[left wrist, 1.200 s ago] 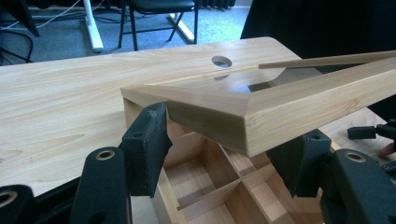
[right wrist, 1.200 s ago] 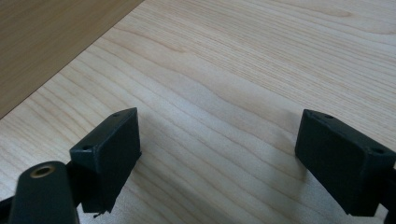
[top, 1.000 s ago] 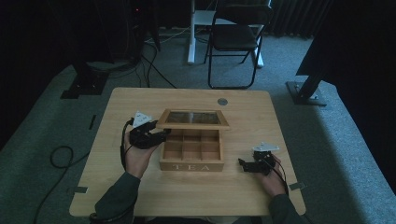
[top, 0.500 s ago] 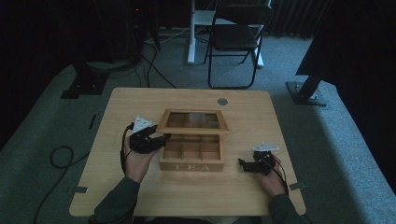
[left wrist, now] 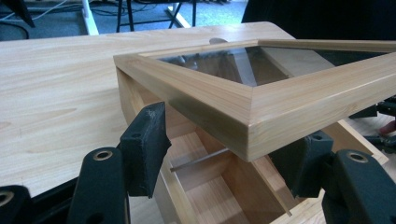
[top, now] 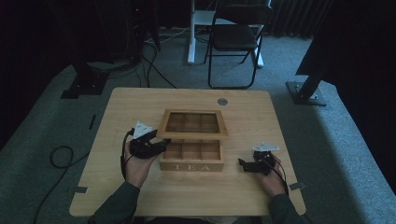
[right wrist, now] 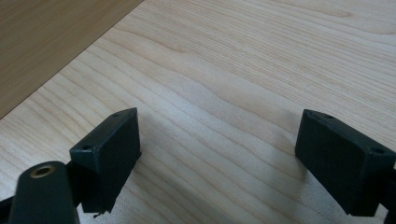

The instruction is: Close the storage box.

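A wooden tea box (top: 191, 161) with several compartments stands mid-table, "TEA" on its front wall. Its glass-paned lid (top: 192, 123) is tilted up, hinged at the far side. My left gripper (top: 161, 143) reaches in from the left at the lid's near left corner. In the left gripper view that corner of the lid (left wrist: 261, 107) sits wedged between the pads of the left gripper (left wrist: 224, 149), above the open box (left wrist: 233, 186). My right gripper (top: 243, 164) rests low beside the box's right end. The right gripper (right wrist: 217, 149) stands open over bare wood.
The light wooden table (top: 140, 102) has a small grey disc (top: 222, 101) near its far edge. A black folding chair (top: 236, 37) and stand legs are on the carpet beyond. The box's side wall (right wrist: 46, 46) lies to the upper left in the right gripper view.
The lid has swung up higher from the box, its near edge raised, with my left gripper at its corner. The right gripper has stayed in place.
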A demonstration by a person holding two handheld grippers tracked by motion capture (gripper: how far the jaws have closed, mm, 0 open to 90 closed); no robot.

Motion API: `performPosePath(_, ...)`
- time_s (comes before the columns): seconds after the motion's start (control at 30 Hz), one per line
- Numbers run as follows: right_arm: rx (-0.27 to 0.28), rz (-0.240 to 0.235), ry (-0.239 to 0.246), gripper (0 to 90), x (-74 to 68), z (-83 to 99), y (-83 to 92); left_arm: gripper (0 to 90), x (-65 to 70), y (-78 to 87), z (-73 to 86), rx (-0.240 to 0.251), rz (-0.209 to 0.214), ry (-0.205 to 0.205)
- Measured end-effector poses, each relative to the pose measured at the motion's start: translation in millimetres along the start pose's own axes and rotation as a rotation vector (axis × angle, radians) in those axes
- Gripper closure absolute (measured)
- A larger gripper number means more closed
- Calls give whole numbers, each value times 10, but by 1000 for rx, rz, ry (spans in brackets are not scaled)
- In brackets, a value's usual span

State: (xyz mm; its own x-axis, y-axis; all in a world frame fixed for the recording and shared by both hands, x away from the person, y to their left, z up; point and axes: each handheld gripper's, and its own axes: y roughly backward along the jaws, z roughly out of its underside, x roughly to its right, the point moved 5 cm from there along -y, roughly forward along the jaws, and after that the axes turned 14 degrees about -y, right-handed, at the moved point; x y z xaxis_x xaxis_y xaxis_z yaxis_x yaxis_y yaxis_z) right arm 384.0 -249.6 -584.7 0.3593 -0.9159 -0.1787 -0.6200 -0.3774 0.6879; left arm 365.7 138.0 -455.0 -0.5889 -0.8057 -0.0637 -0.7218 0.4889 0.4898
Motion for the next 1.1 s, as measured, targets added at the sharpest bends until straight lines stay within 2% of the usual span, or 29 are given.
performPosePath(0.3,-1,0,-1,138,-1,1,0,393,39,-6,92,-16,-9,2)
performPosePath(0.67,-2,-1,-1,138,-1,1,1,393,124,12,244,-24,-14,-12)
performPosePath(1.1,-1,-1,1,138,0,1,1,393,196,-2,442,-63,-19,-33)
